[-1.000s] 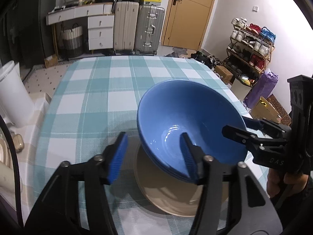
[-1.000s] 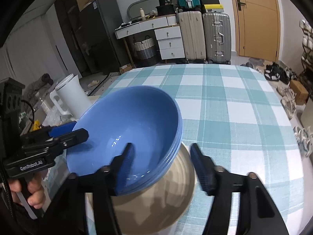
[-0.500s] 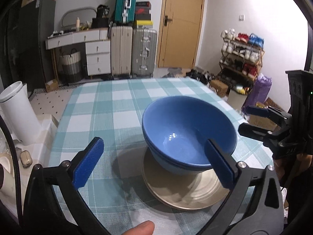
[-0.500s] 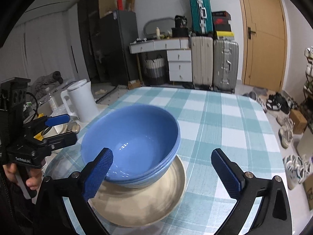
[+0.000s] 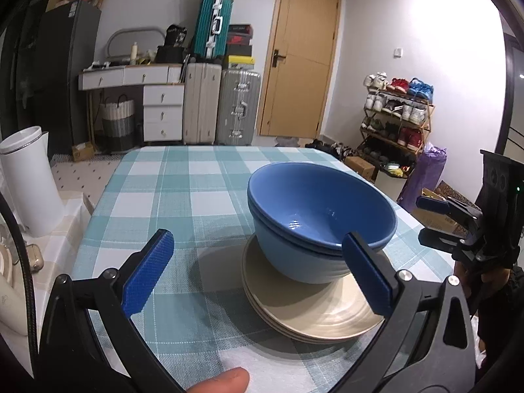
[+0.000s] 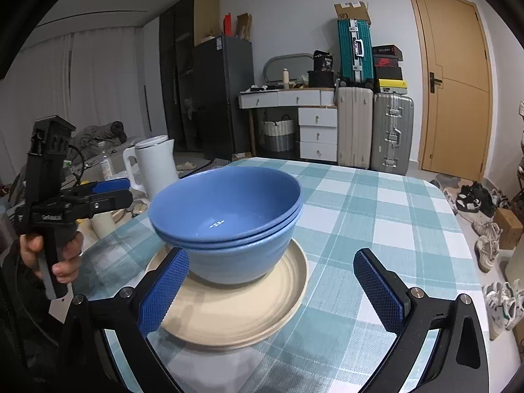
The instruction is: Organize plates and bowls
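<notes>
Two nested glossy blue ceramic bowls (image 5: 319, 226) sit on a stack of cream round plates (image 5: 308, 311) near the checked tablecloth's (image 5: 183, 196) edge. The left gripper (image 5: 258, 273) and right gripper (image 6: 270, 290) have just been opening and stand wide, gripping nothing. The ware is probably heavy, slick and breakable; best taken by the rim.

Black tongs (image 5: 258, 271), blue cross-hatched pads (image 6: 163, 290), silver screws.
</notes>
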Available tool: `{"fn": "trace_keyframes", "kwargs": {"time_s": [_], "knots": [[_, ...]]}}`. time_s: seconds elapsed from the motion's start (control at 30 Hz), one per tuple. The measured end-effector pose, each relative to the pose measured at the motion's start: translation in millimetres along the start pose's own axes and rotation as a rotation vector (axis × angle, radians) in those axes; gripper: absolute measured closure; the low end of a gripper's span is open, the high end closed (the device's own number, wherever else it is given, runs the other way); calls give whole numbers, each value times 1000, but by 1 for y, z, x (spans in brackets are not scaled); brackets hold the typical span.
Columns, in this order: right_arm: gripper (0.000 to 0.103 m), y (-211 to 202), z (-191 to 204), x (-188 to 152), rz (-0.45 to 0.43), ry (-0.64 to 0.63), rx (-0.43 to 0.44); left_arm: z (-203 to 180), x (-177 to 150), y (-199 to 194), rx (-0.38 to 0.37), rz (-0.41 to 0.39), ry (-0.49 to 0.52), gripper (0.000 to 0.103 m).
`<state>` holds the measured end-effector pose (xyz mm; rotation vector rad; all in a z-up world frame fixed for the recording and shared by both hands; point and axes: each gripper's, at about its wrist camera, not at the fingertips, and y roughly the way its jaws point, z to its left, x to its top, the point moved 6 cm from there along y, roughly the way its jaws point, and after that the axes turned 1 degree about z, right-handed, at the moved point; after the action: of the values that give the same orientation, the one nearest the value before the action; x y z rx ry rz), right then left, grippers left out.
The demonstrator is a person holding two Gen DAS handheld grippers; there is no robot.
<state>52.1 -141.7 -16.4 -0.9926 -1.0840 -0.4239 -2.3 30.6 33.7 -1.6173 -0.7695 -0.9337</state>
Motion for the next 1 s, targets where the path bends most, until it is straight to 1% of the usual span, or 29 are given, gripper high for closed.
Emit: {"fn": "trace_keyframes", "kwargs": {"time_s": [0.1, 0.27, 0.57, 0.8, 1.0], "knots": [[1, 1, 1, -5, -8, -10, 11, 0, -8, 0, 3, -14, 25, 0], [1, 3, 11, -12, -17, -35, 32, 0, -19, 2, -21, -28, 33, 0], [1, 9, 18, -22, -24, -51, 59, 2, -26, 9, -38, -53, 39, 0], [1, 10, 17, -27, -40, -40, 73, 1, -30, 20, -48, -55, 52, 0], [1, 4, 19, -25, -69, -50, 79, 1, -34, 24, -49, -65, 61, 0]]}}
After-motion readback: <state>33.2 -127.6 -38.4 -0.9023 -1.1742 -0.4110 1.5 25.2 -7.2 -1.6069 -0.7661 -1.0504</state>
